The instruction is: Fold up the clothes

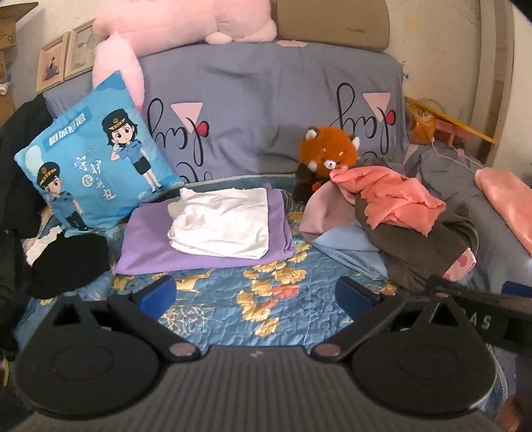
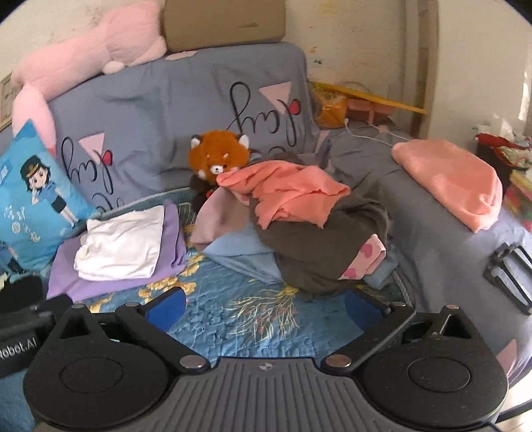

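A white garment (image 1: 221, 221) lies folded flat on a folded purple one (image 1: 199, 246), the two stacked on the left of the blue floral quilt (image 1: 266, 299). To their right sits a loose heap (image 2: 299, 226): a coral piece (image 2: 292, 196) crumpled on top, a dark brown one (image 2: 326, 252) under it, pale blue and pink cloth beneath. Another coral piece (image 2: 455, 179) lies smoothed over the grey-covered armrest, well apart from the heap. By this, the job looks partway along: two pieces folded, the heap waiting. Both grippers hang over the bare quilt in front, the left gripper (image 1: 256, 292) and the right gripper (image 2: 266, 305) each with fingers spread wide and nothing between them. The likely next move is to draw one piece off the heap, probably the coral one on top, which calls for pinching a single layer at an edge and lifting it clear without dragging the brown one along, then spreading it on the bare quilt. A red panda toy (image 2: 219, 159) sits just behind the heap. A blue cartoon cushion (image 1: 96, 153) leans at the left, a pink plush (image 1: 186, 23) lies along the grey-sheeted backrest, and framed pictures stand against the wall beyond.
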Available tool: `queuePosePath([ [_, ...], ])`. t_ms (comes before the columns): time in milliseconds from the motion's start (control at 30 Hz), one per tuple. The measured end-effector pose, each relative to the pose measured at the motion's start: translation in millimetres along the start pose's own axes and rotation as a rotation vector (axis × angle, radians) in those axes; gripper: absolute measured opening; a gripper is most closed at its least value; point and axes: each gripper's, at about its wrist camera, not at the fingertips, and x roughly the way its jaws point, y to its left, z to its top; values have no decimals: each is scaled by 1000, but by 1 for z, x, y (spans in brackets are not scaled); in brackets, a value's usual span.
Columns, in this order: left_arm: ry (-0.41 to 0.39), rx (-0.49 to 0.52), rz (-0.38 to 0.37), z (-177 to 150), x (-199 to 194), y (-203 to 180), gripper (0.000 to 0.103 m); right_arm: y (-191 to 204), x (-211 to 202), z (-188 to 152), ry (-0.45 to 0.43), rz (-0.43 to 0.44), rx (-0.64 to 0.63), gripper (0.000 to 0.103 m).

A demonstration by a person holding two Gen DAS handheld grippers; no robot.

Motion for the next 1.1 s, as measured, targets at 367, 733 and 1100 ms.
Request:
queuePosePath([
  [367, 26, -67, 24, -5, -6, 13, 103, 11, -17, -7, -91, -141, -114, 103],
  [733, -11, -15, 25, -7, -14, 3, 103, 9, -30, -5, -120, -59, -63, 103],
  [1100, -60, 2, 25, -8, -24, 0, 103, 11, -33, -4, -134, -65, -57, 103],
])
